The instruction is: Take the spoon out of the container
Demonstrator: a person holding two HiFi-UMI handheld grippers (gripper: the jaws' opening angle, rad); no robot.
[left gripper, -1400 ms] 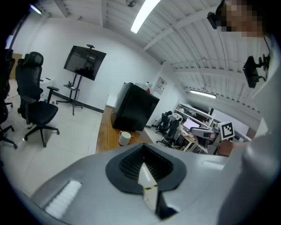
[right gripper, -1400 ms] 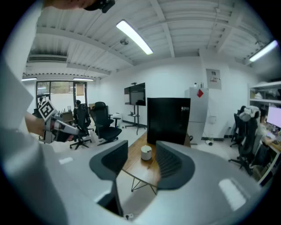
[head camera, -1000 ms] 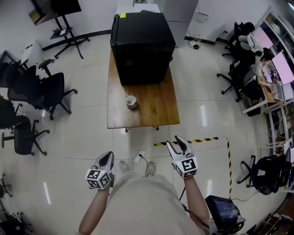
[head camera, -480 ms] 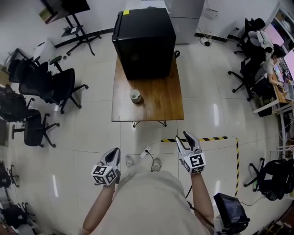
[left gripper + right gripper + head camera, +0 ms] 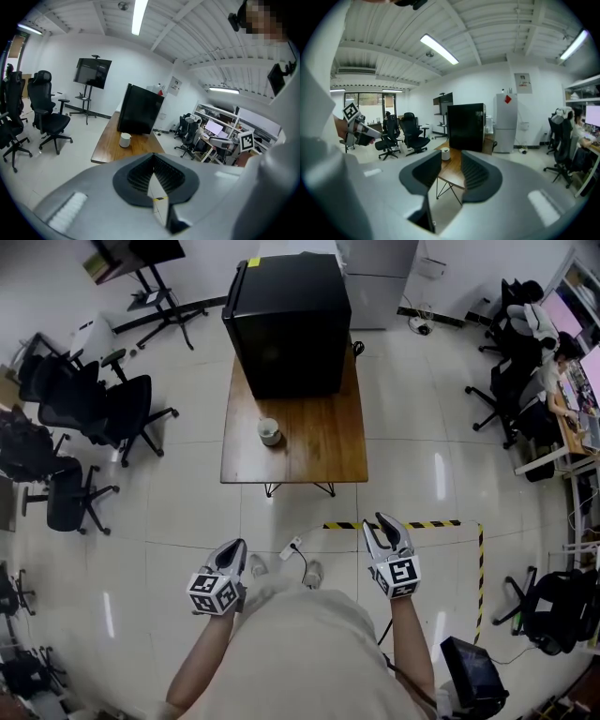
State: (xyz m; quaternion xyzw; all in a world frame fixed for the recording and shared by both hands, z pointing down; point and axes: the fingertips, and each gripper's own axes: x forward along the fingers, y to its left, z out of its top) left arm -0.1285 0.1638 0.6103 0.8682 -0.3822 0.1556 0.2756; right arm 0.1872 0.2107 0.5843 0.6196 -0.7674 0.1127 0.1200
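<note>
The small white cylindrical container stands on the brown wooden table, before the black box-shaped cabinet and well apart from both grippers. The spoon is too small to make out inside it. The left gripper has its jaws pressed together and is empty. The right gripper has its jaws partly spread; they have just been closing, with nothing between them.

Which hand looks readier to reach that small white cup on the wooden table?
Probably the right tool: its jaws stand apart, empty, though they have just been closing; the left tool is shut. Both are far from the small white cup.
</note>
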